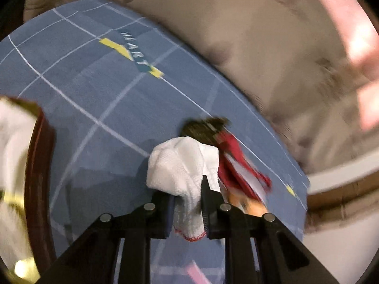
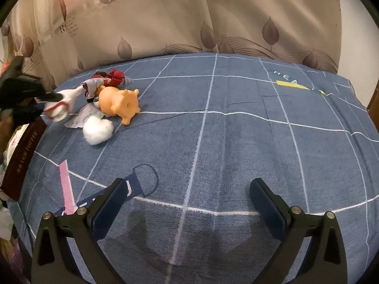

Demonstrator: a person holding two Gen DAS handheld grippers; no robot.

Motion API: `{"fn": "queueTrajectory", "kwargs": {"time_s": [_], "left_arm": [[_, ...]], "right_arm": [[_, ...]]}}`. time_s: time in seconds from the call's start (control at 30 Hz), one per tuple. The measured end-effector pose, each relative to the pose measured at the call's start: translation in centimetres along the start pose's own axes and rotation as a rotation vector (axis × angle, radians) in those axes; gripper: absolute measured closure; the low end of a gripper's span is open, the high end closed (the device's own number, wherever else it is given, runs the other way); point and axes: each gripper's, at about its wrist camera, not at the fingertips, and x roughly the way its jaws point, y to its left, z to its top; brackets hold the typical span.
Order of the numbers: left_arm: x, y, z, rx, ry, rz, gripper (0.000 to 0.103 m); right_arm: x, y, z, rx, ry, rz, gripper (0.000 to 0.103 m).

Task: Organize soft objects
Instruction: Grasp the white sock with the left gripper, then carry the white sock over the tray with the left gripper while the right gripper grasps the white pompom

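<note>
Nearest to my left claw [image 1: 188,203] I had a white cloth [image 1: 182,165], pinched between the two pads with its red-stitched hem hanging below them and the bulk of it bunched ahead of the tips; the jaws stood narrow, pressed against the fabric on both sides. Just beyond the cloth and a little to the right lay a red and white soft toy [image 1: 233,163], with an orange toy [image 1: 246,204] peeking out beside the right finger, all on the blue checked bed sheet [image 1: 94,94]. A dark red box [image 1: 39,165] stood at the left edge of that view, and I judged it the likely place for the cloth, so the coming move turned on carrying the cloth leftward toward it. My right claw [image 2: 189,210] hung wide open and empty over a bare part of the sheet. From there the pile sat well apart, up and to the left: a white fluffy ball [image 2: 98,130] nearest, then the orange toy, then the red one behind it. The cloth stretched from the pile toward the left claw at the frame's edge, its long axis running roughly left to right. The left hand was plainly the nearer one to the pile. A leaf-patterned curtain [image 2: 165,19] closed off the back.
</note>
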Motion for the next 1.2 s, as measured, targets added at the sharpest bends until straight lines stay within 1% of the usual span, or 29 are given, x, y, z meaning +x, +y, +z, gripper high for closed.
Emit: {"fn": "queueTrajectory", "kwargs": {"time_s": [0.03,0.1,0.17,0.2,0.23,0.33,0.4,0.43,0.47,0.53,0.63,0.7,0.8,0.83,0.87,0.9,0.93,1.07,1.2], "left_arm": [[-0.5,-0.2,-0.7,0.014,0.005,-0.017,0.084],[-2.1,-0.9,-3.1,0.07,0.026,-0.054,0.084],[-3.4,-1.6,-5.8,0.131,0.05,-0.076,0.084],[-3.9,-1.7,-7.1,0.152,0.066,-0.091,0.084],[-4.3,-2.0,-8.2,0.167,0.08,-0.098,0.084],[-5.3,-1.6,-10.9,0.175,0.119,-0.121,0.084],[-6.1,-1.2,-12.2,0.169,0.137,-0.134,0.084],[-6.7,-0.7,-12.6,0.164,0.138,-0.139,0.084],[-7.3,-0.4,-12.9,0.155,0.138,-0.148,0.084],[-8.5,0.1,-13.2,0.151,0.127,-0.154,0.084],[-10.8,0.8,-13.6,0.169,0.082,-0.14,0.084],[-12.2,1.4,-13.6,0.171,0.057,-0.131,0.083],[-13.7,2.3,-13.5,0.165,0.033,-0.12,0.083],[-14.1,2.7,-13.4,0.161,0.026,-0.114,0.083],[-14.5,3.1,-13.3,0.155,0.016,-0.109,0.083],[-15.1,3.6,-13.2,0.15,0.004,-0.101,0.083],[-15.7,4.3,-13.1,0.143,-0.013,-0.087,0.083],[-17.7,6.8,-12.4,0.102,-0.06,-0.052,0.083],[-20.3,9.4,-11.3,0.084,-0.12,0.021,0.083]], "right_arm": [[-0.1,0.0,0.0,0.0,-0.005,0.004,0.0],[-0.6,0.0,-0.1,-0.007,-0.032,0.028,0.0],[-1.3,0.3,-0.2,-0.032,-0.067,0.099,0.0],[-1.7,0.8,-0.1,-0.064,-0.08,0.152,0.0],[-1.9,1.5,0.1,-0.097,-0.08,0.186,0.0],[-1.9,4.0,0.9,-0.169,-0.07,0.291,0.001],[-1.6,5.8,1.7,-0.213,-0.076,0.336,0.005],[-1.2,6.6,2.2,-0.234,-0.071,0.352,0.01],[-0.7,7.3,2.6,-0.248,-0.061,0.357,0.018],[0.7,8.4,3.5,-0.251,-0.032,0.357,0.028],[3.2,9.0,4.6,-0.216,0.009,0.357,0.029],[4.3,9.3,4.9,-0.207,0.026,0.341,0.03],[5.2,9.6,5.2,-0.195,0.051,0.343,0.03],[5.5,9.8,5.4,-0.197,0.055,0.337,0.034],[5.8,9.9,5.5,-0.201,0.061,0.332,0.058],[6.4,10.1,5.6,-0.206,0.088,0.325,0.077],[6.9,10.3,5.5,-0.208,0.11,0.307,0.081],[6.4,10.4,5.2,-0.22,0.095,0.299,0.082],[4.2,10.0,3.9,-0.199,0.069,0.322,0.082]]}}
